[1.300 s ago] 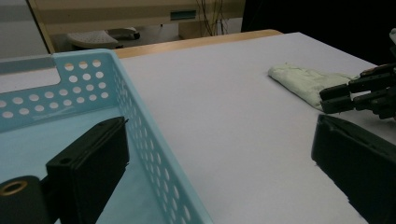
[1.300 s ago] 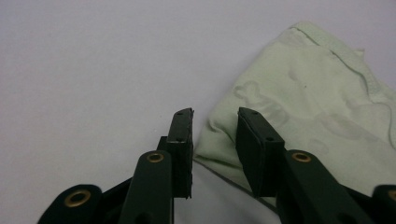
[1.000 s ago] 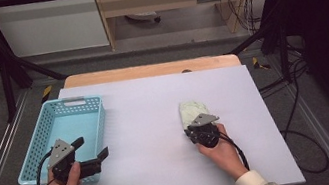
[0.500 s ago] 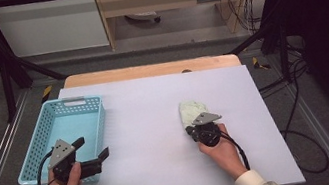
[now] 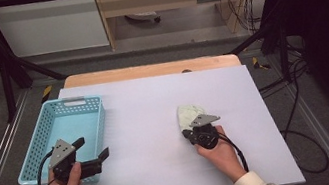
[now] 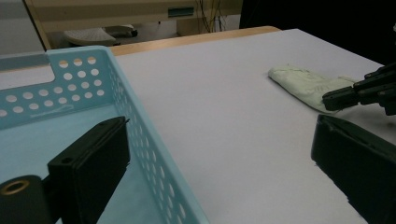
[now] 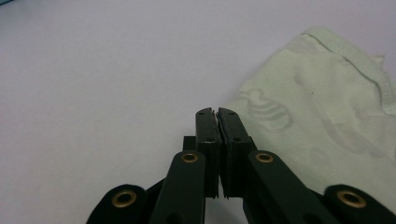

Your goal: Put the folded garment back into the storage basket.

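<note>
A pale green cloth [image 5: 187, 115] lies crumpled on the white table, right of centre. My right gripper [image 5: 188, 132] is shut, low on the table, with its tips at the cloth's near left edge [image 7: 327, 116]. In the right gripper view the jaws [image 7: 216, 112] press flat together with nothing visible between them. My left gripper [image 5: 91, 148] is open at the near right corner of a light blue perforated basket [image 5: 73, 101]. In the left gripper view [image 6: 219, 123] one jaw hangs inside the basket [image 6: 140, 116], the other over the table, and the cloth [image 6: 303, 84] lies far right.
The basket holds nothing that I can see. A wooden strip [image 5: 148, 70] runs along the table's far edge. Black frame posts and cables [image 5: 277, 53] stand beyond the table on the floor.
My right gripper has edged slightly toward the person beside the cloth. The left gripper has held still at the basket.
</note>
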### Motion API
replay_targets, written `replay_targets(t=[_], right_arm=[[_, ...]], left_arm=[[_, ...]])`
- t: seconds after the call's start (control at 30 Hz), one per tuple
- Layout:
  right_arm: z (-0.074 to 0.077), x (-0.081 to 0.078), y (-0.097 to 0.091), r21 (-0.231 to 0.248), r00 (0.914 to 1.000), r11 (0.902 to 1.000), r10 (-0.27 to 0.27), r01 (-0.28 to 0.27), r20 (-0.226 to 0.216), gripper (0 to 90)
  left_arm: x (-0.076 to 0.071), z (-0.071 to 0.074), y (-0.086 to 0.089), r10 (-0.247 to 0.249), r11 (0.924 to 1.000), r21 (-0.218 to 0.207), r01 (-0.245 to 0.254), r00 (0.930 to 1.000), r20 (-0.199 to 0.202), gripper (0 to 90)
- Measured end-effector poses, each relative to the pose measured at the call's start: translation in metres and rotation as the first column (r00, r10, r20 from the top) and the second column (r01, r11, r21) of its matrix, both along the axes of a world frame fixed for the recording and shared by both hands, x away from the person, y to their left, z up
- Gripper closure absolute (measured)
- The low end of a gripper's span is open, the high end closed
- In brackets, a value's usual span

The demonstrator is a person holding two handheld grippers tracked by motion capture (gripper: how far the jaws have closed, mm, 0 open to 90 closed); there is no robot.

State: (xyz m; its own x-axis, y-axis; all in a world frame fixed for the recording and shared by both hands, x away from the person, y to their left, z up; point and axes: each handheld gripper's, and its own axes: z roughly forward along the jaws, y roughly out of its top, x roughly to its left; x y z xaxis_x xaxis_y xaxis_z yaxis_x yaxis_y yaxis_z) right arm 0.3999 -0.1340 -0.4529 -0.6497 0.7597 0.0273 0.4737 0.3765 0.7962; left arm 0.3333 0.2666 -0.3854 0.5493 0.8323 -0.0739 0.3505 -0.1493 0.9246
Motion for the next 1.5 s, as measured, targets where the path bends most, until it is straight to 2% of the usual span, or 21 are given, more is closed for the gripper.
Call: replay_targets(t=[0.4, 0.6, 1.13, 1.33, 1.5], right_arm=[[0.003, -0.019, 0.02, 0.002, 0.9979, 0.9981, 0.062, -0.061, -0.022, 88.0], [0.003, -0.033, 0.031, -0.001, 0.9943, 0.9948, 0.102, -0.102, -0.031, 87.9], [0.007, -0.066, 0.061, 0.018, 0.9807, 0.9817, 0.19, -0.19, -0.044, 87.8], [0.006, -0.08, 0.074, 0.035, 0.9711, 0.9727, 0.231, -0.229, -0.06, 87.8], [0.005, -0.085, 0.08, 0.025, 0.9653, 0.9676, 0.252, -0.251, -0.067, 87.7]], left_arm=[[0.0, 0.0, 0.0, 0.001, 1.0, -0.002, -0.001, 1.0, 0.0, 4.4], [0.0, 0.0, 0.001, -0.001, 1.0, -0.003, 0.001, 1.0, -0.004, 4.3], [0.0, 0.0, 0.002, 0.001, 1.0, 0.006, -0.001, 1.0, -0.004, 4.3], [0.001, 0.0, 0.002, 0.003, 1.0, 0.003, -0.003, 1.0, -0.004, 4.3], [0.0, 0.0, 0.002, 0.001, 1.0, 0.007, -0.001, 1.0, -0.004, 4.4]])
